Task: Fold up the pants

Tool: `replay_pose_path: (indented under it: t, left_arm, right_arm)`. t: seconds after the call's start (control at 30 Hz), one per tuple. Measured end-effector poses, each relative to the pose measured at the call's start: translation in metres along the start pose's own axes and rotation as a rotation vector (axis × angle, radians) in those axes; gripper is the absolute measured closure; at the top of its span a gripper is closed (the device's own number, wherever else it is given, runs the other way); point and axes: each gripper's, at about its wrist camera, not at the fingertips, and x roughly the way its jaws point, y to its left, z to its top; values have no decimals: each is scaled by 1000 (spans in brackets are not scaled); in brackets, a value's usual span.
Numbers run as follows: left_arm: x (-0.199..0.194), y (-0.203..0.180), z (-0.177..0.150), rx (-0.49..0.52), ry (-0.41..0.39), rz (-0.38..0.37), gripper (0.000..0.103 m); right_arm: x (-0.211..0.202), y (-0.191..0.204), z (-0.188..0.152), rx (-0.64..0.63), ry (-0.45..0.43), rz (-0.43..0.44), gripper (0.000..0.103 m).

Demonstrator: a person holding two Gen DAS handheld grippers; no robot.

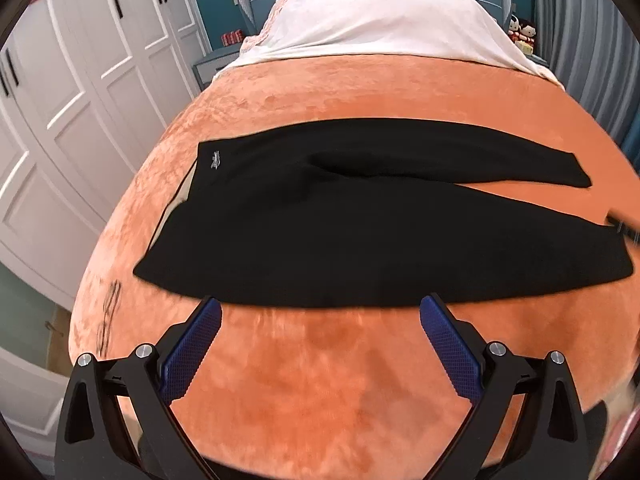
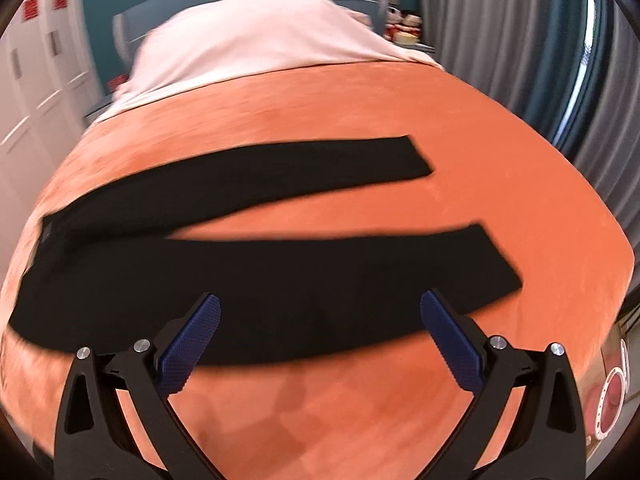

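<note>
I see black pants (image 1: 360, 216) spread flat on the orange bedspread (image 1: 320, 380), white wardrobes (image 1: 80, 80) left, grey curtains (image 2: 500, 32) right. My left gripper (image 1: 320, 312) and right gripper (image 2: 320, 312) both gape wide, holding nothing.

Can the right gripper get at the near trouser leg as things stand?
Probably yes: the right gripper is open over the near trouser leg, which lies flat on the orange blanket, with nothing in between.

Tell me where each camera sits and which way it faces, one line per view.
Left wrist: on the left gripper, above the near bed edge, facing the pants near the waistband, toward the pillow; both open fingers show.
Right wrist: on the right gripper, facing the leg ends; both open fingers show.
Shared: pants, orange blanket, pillow.
</note>
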Motion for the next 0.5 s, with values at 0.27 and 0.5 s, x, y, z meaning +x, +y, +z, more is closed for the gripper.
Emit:
replay_pose_path:
  t: [0.27,0.5]
  left_arm:
    - [72,-11,33,-40,19,-69,5]
    - [133,-23,61,4,116,-56,5]
  right_arm:
    - [162,-86,111,79,88,-28,5]
    - [258,-106,157,93,106,-41,5]
